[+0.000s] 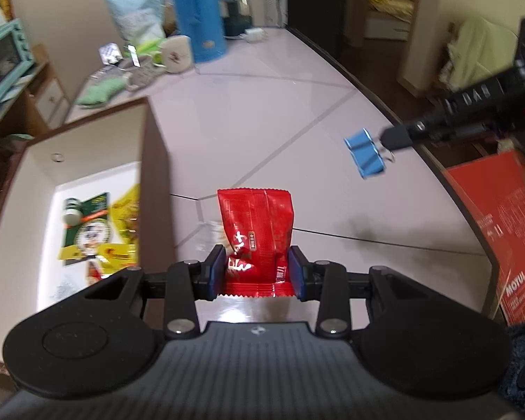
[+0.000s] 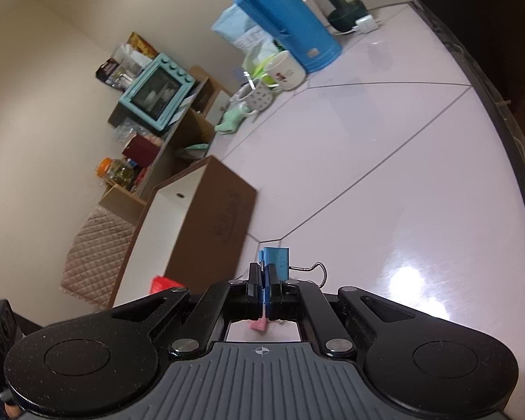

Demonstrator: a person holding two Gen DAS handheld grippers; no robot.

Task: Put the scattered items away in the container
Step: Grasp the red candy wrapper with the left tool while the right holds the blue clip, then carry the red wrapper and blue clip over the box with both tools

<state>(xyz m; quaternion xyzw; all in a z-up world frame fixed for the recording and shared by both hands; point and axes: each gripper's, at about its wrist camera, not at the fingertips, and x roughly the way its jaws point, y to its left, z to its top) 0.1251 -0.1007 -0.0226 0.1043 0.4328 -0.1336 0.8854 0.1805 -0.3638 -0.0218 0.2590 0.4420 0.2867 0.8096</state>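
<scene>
My left gripper [image 1: 257, 257] is shut on the lower end of a red snack packet [image 1: 259, 217], held above the table just right of the brown box [image 1: 147, 133]. The box's white inside holds green and yellow packets [image 1: 94, 231] and a small bottle. My right gripper [image 2: 264, 273] is shut on a blue binder clip [image 2: 278, 257], pinching it by its wire handle. In the left wrist view the right gripper [image 1: 390, 141] comes in from the right with the blue clip [image 1: 365, 155] hanging at its tip above the table. The box [image 2: 210, 217] lies ahead and left of the right gripper.
A blue thermos [image 1: 196, 10], a white mug [image 1: 176, 54], bags and a green cloth [image 1: 98, 92] crowd the far end of the table. A red carton [image 1: 500, 231] stands past the table's right edge. A small pink thing [image 2: 259, 325] lies under the right gripper.
</scene>
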